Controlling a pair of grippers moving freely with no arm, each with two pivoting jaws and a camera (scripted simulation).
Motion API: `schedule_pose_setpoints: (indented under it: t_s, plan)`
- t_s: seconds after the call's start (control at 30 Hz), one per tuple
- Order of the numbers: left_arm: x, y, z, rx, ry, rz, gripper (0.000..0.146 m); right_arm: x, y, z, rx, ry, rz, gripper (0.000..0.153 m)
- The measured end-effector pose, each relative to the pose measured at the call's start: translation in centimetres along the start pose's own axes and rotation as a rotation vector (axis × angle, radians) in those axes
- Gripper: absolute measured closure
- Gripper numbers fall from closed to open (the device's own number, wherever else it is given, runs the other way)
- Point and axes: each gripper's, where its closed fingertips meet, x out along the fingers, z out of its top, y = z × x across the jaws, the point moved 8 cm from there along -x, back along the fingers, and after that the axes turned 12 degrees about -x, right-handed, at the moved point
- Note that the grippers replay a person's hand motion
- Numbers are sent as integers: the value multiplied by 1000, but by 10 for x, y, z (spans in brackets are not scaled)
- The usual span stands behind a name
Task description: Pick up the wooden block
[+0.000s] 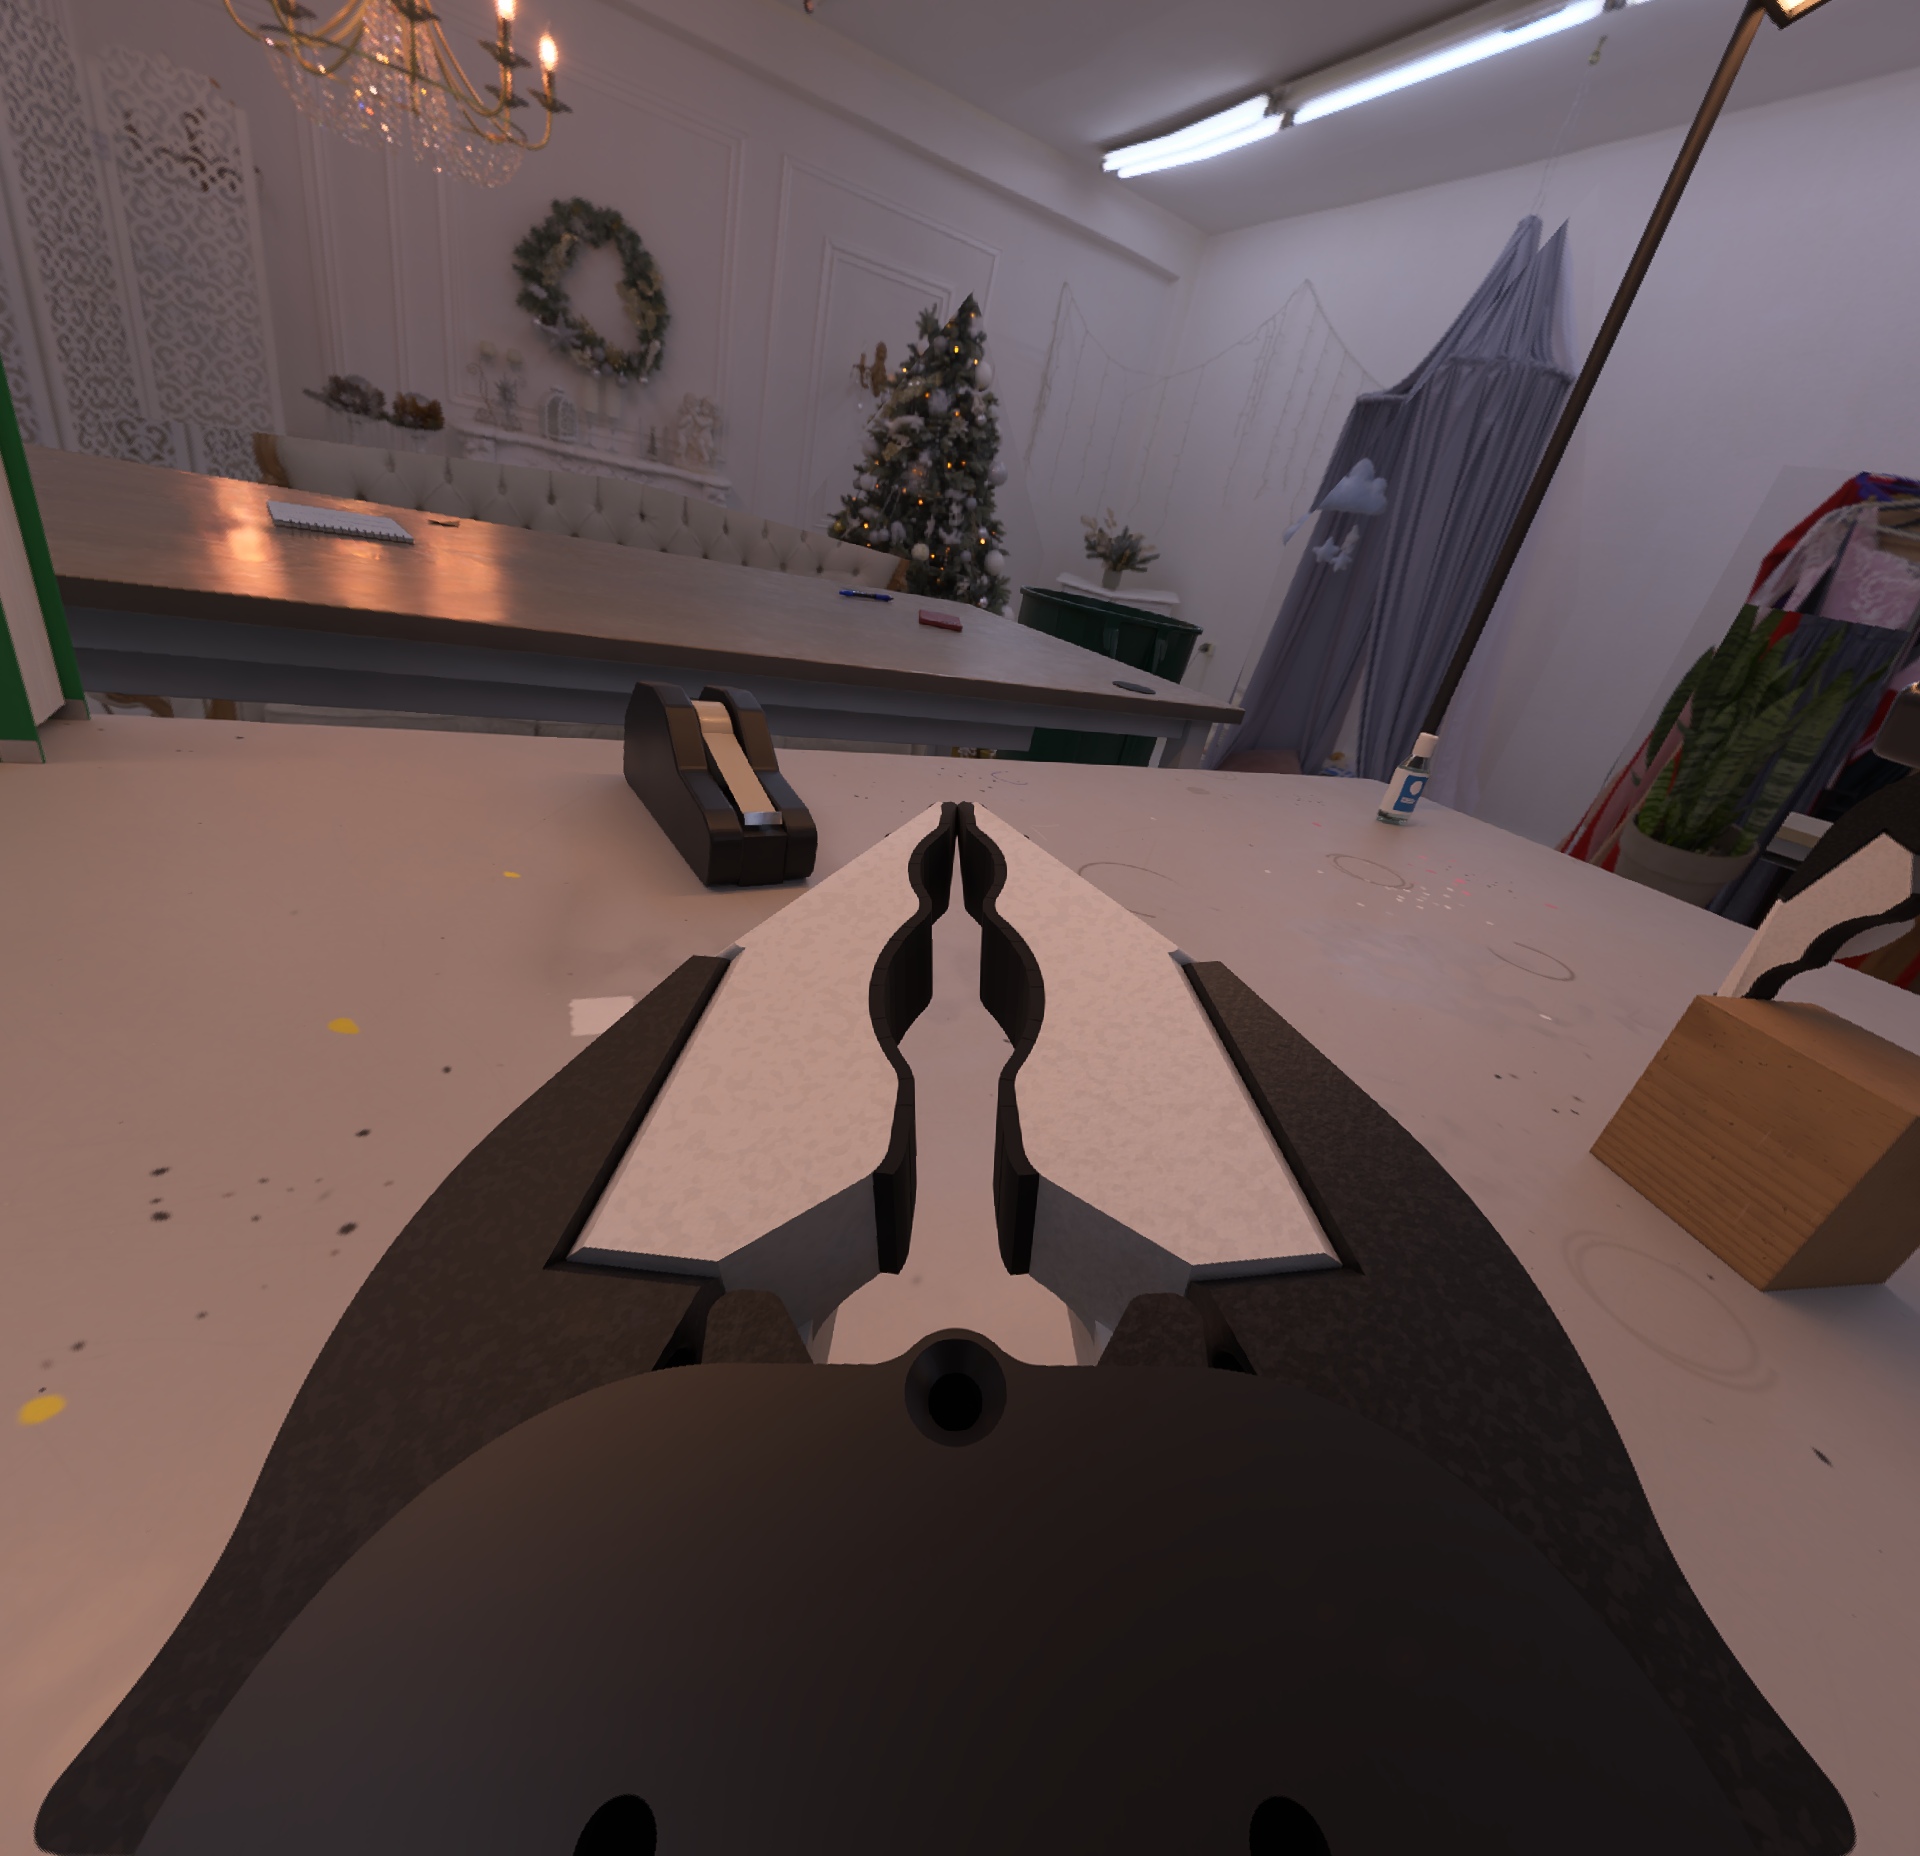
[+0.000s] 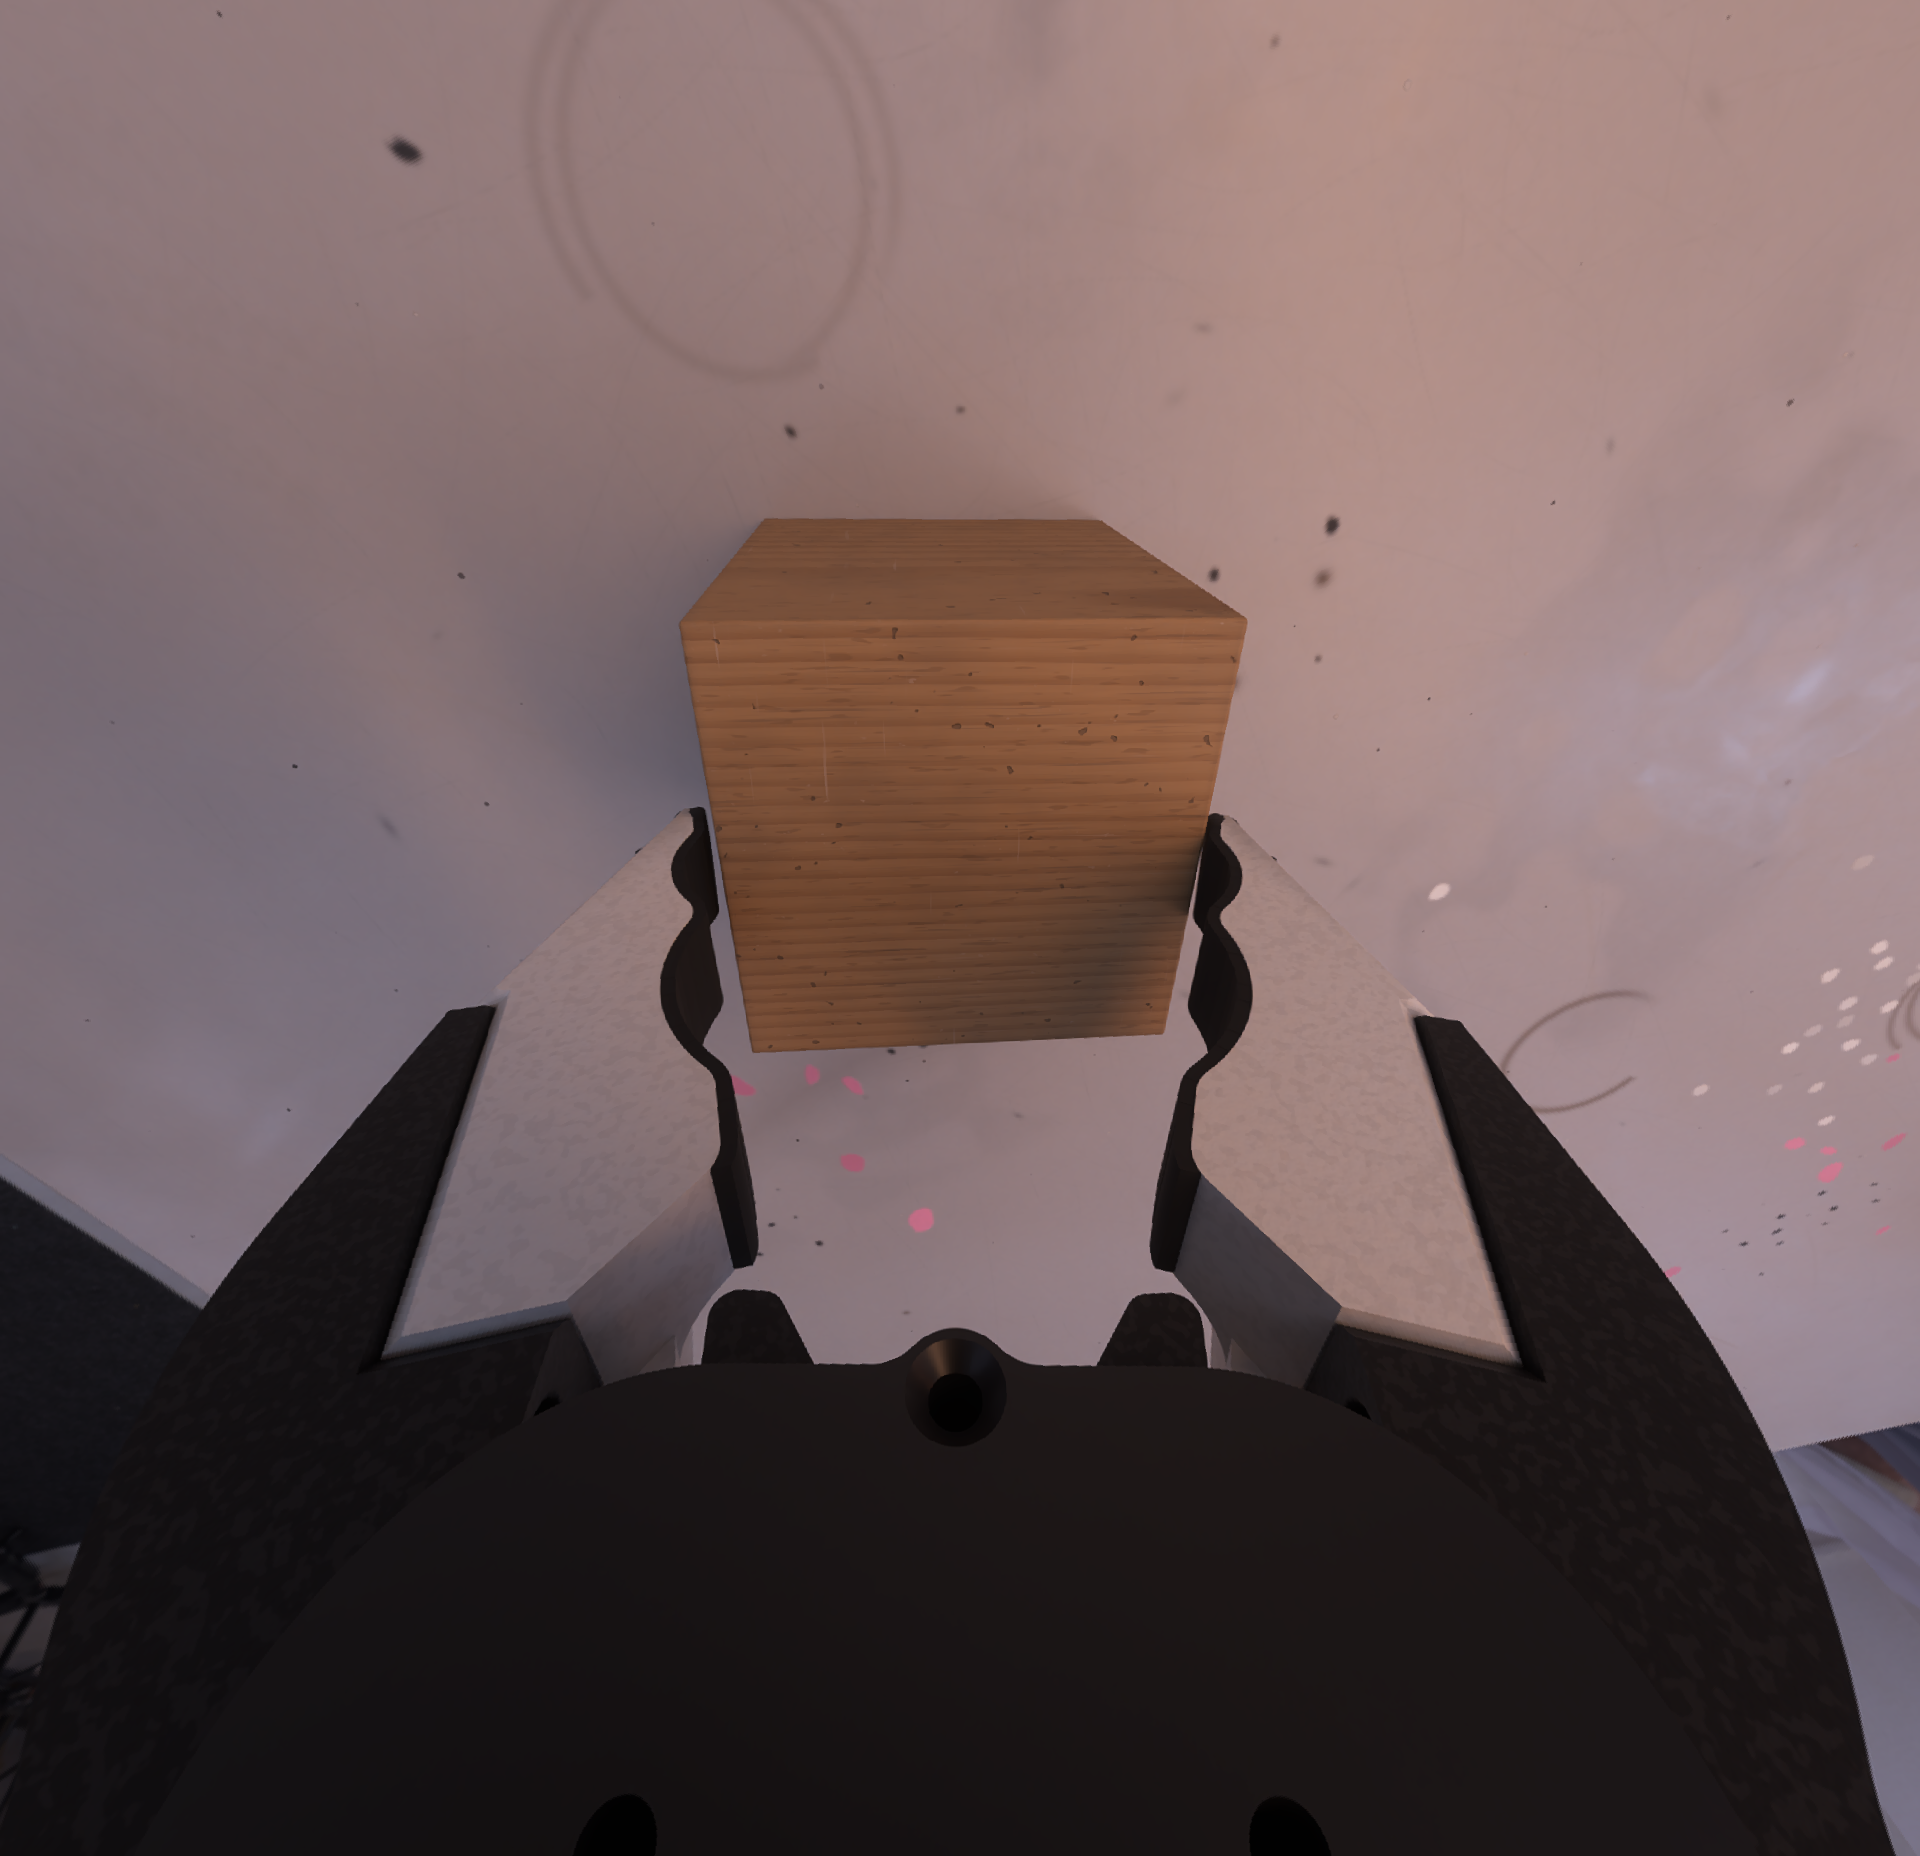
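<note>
The wooden block (image 2: pixel 961 819), a plain cube with fine horizontal grain, stood on the paint-speckled white table (image 2: pixel 1455 352), well to the right of the black tape dispenser (image 1: pixel 717 793) in the left wrist view. The right gripper (image 2: pixel 956 850) pointed down at it, its 2 fingers spread and set against the cube's left and right faces near the top; whether they already squeezed it could not be told. The left gripper (image 1: pixel 957 814) hung over bare table with its tips pressed together, holding nothing.

The block looked rigid and solid, probably moderate in weight for its bulk, with smooth flat sides that might slip under a weak pinch. The 2 opposite vertical faces were the sensible hold, pads flat and centred, since a grip only at the upper edge could let it tilt.
</note>
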Motion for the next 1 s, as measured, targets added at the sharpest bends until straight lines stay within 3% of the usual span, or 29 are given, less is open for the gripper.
schedule_pose_setpoints:
  t_s: [1.0]
  plan:
    - [0, 1, 0, 4, 2, 6, 146, 0, -1, -3, 29, 3, -6, 63]
